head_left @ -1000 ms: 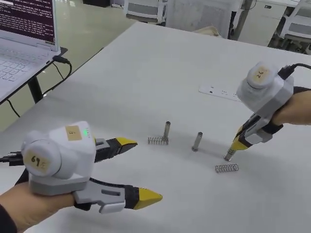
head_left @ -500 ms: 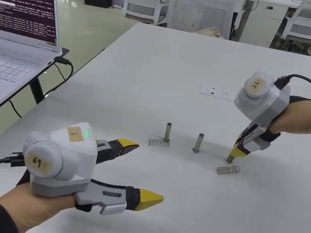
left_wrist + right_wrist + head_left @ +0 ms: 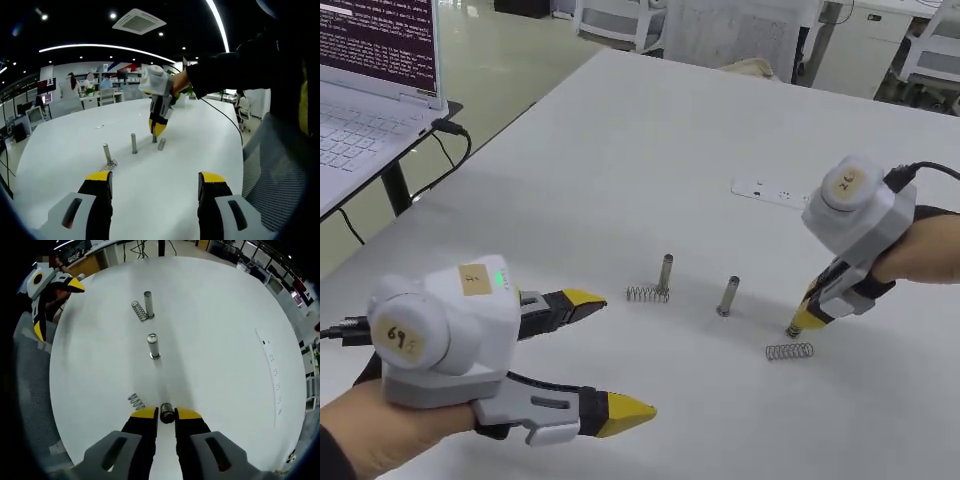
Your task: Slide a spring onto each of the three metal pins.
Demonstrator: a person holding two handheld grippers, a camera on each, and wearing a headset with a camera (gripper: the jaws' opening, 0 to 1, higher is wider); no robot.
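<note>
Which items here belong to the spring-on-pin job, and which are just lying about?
Job: left pin, middle pin, right pin in the right gripper, spring beside left pin, spring near right pin.
Lying about: laptop, power strip.

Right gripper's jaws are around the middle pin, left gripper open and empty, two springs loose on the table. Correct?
Not the middle pin. The right gripper has its jaws around the end pin, the one nearest it; the right gripper view shows the middle pin standing free beyond. The rest holds.
</note>
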